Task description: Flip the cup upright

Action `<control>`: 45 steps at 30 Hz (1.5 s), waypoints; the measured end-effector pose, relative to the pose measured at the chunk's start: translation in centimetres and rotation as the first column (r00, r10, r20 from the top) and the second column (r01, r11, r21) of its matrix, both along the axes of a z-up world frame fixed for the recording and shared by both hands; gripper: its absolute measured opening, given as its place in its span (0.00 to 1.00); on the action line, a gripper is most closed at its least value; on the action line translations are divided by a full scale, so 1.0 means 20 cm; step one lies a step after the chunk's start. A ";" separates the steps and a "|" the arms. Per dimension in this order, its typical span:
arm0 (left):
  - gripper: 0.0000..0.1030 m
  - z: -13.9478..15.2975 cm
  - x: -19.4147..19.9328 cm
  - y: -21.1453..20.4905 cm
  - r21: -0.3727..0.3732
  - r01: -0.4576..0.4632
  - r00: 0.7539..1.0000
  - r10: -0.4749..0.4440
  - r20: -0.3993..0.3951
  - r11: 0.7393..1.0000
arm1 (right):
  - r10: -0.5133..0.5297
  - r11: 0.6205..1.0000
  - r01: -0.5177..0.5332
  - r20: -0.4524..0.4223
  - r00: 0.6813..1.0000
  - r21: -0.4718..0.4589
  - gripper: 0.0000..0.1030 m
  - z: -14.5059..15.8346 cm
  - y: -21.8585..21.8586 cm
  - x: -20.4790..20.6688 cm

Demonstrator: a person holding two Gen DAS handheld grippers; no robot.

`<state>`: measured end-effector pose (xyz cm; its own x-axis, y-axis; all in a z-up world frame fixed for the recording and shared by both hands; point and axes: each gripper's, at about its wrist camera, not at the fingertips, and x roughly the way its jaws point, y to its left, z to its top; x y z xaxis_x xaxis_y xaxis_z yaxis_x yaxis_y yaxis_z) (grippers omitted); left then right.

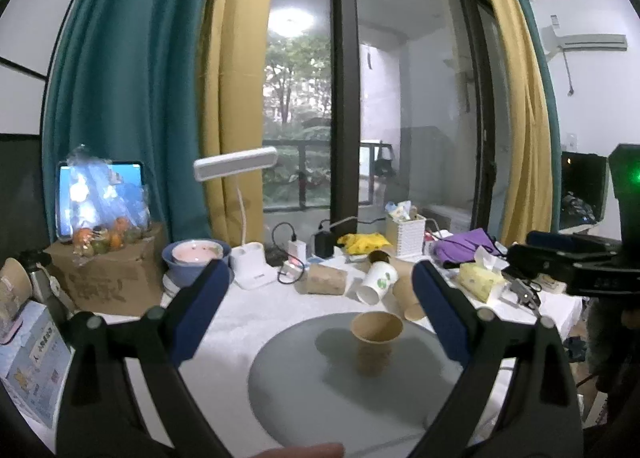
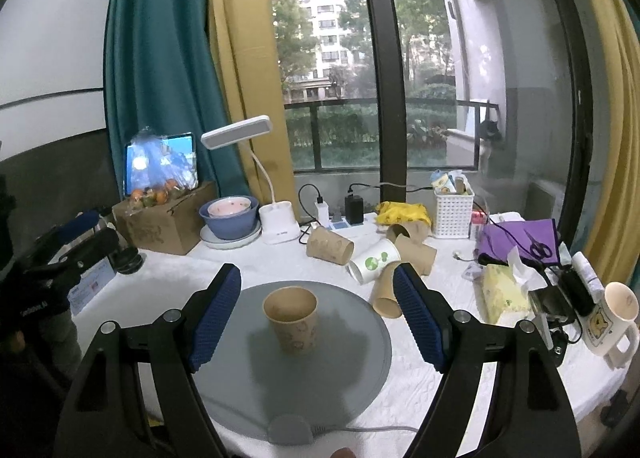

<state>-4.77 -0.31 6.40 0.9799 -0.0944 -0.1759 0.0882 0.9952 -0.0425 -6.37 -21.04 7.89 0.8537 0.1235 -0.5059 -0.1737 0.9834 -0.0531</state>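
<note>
Both sets of jaws are spread wide and hold nothing. Between the left gripper's (image 1: 320,282) blue pads (image 1: 200,310), low in the frame, the brown paper cup (image 1: 375,342) stands upright, mouth up, on the round grey mat (image 1: 288,370). From the right gripper (image 2: 318,286) the same cup (image 2: 292,320) sits centre frame on that mat (image 2: 352,358), clear of both pads. Behind the mat, several paper cups (image 2: 330,246) lie tipped over on the white surface (image 2: 440,390), near a tissue pack (image 2: 504,292).
</note>
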 end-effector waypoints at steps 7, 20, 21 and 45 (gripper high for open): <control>0.91 -0.01 -0.01 0.00 -0.016 0.011 1.000 -0.011 -0.017 1.000 | 0.018 1.000 -0.018 -0.007 1.000 0.003 0.79 -0.01 0.03 0.00; 0.91 -0.02 -0.02 -0.01 -0.031 0.027 0.999 -0.028 -0.023 0.999 | 0.030 1.000 -0.030 -0.006 1.000 -0.001 0.79 -0.01 0.05 0.00; 0.91 -0.02 -0.02 -0.01 -0.032 0.030 0.999 -0.031 -0.022 0.999 | 0.030 1.000 -0.030 -0.008 1.000 0.000 0.79 -0.01 0.05 0.00; 0.91 -0.03 -0.03 -0.02 -0.038 0.038 0.999 -0.039 -0.027 0.999 | 0.031 1.000 -0.031 -0.015 0.999 -0.002 0.79 -0.03 0.05 0.00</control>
<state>-5.30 -0.65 5.89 0.9702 -0.1385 -0.1990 0.1243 0.9888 -0.0823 -6.30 -20.03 7.35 0.8419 0.1487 -0.5187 -0.2049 0.9774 -0.0523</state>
